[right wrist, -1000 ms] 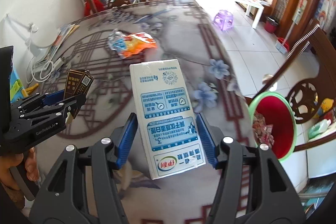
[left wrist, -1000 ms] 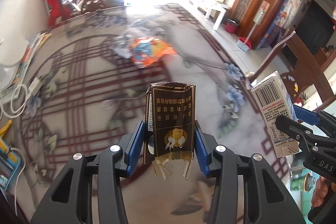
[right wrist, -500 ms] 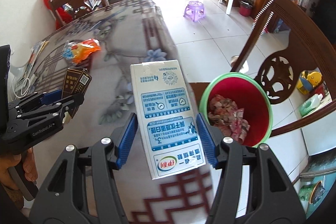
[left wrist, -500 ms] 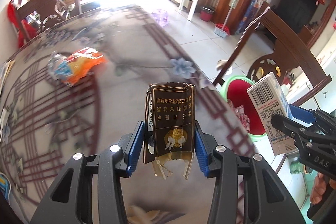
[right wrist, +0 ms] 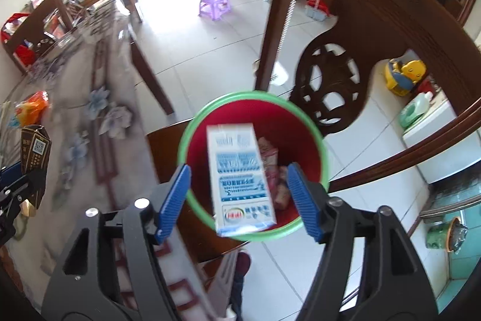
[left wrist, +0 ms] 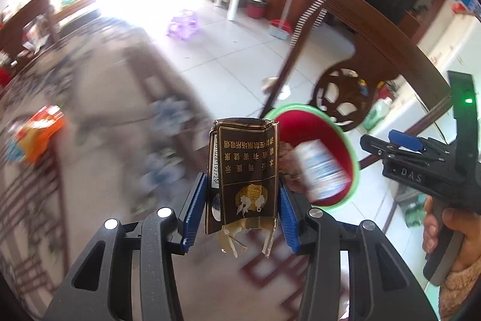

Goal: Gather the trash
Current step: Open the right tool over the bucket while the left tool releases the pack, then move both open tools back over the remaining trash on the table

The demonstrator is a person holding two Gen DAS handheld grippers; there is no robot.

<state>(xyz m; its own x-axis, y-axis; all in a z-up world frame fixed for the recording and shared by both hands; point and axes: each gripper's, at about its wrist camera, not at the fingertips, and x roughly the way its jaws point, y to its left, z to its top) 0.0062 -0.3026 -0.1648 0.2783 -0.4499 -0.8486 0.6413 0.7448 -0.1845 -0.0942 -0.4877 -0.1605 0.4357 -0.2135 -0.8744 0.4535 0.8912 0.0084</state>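
My left gripper is shut on a dark brown cigarette pack, held upright over the table edge; the pack also shows in the right wrist view. My right gripper is open above the red bin with a green rim. The white-and-blue milk carton is loose between its jaws, blurred, dropping into the bin. From the left wrist view the carton is inside the bin, with the right gripper beside it.
An orange snack wrapper lies on the patterned table; it also shows in the right wrist view. The bin stands on a dark wooden chair beside the table. A purple stool stands on the tiled floor.
Both grippers swung right from the table to over the bin. My right gripper opened and let go of the milk carton, which falls into the bin. The left keeps its pack.
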